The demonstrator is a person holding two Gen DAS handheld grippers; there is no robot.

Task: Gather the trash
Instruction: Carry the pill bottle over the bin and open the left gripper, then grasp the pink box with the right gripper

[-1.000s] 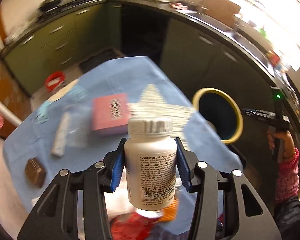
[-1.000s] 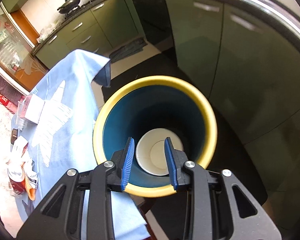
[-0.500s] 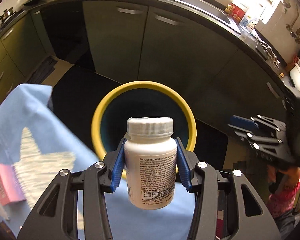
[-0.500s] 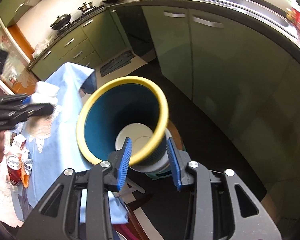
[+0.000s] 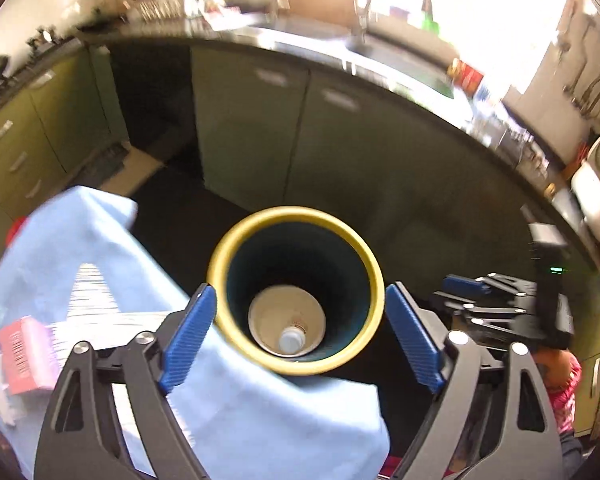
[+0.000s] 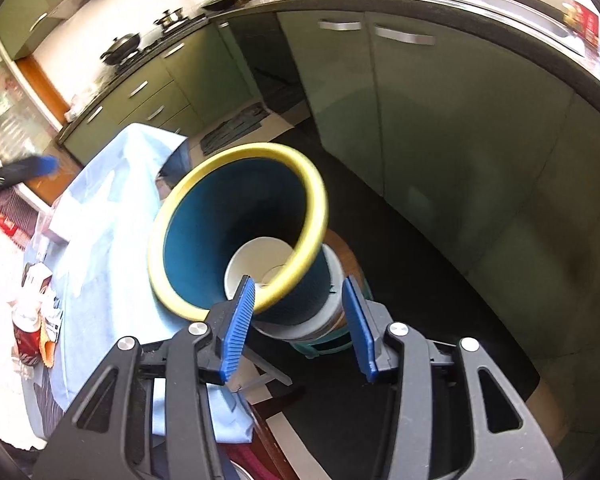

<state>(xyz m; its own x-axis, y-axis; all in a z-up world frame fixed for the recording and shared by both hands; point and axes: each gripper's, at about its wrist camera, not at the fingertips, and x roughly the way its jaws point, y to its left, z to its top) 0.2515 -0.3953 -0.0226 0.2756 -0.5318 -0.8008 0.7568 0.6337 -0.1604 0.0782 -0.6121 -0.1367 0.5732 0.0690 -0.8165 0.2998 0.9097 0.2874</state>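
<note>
The left tongs (image 5: 300,336) are spreading wide with nothing between them, right above the yellow-rimmed bin (image 5: 296,216). The white bottle (image 5: 292,340) lies below, inside a paper cup (image 5: 260,316) at the bin's bottom. The right tongs (image 6: 300,316), opening too, hold nothing beside the bin.

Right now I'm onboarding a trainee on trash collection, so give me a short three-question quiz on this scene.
1. True or false: the left gripper grips the white bottle.
2. Where is the white bottle? A) on the blue cloth B) inside the paper cup in the yellow-rimmed bin C) on the counter
3. What colour is the box on the cloth?

Key: 1 false, its jaws are opening with nothing between them; 2 B; 3 pink.
</note>
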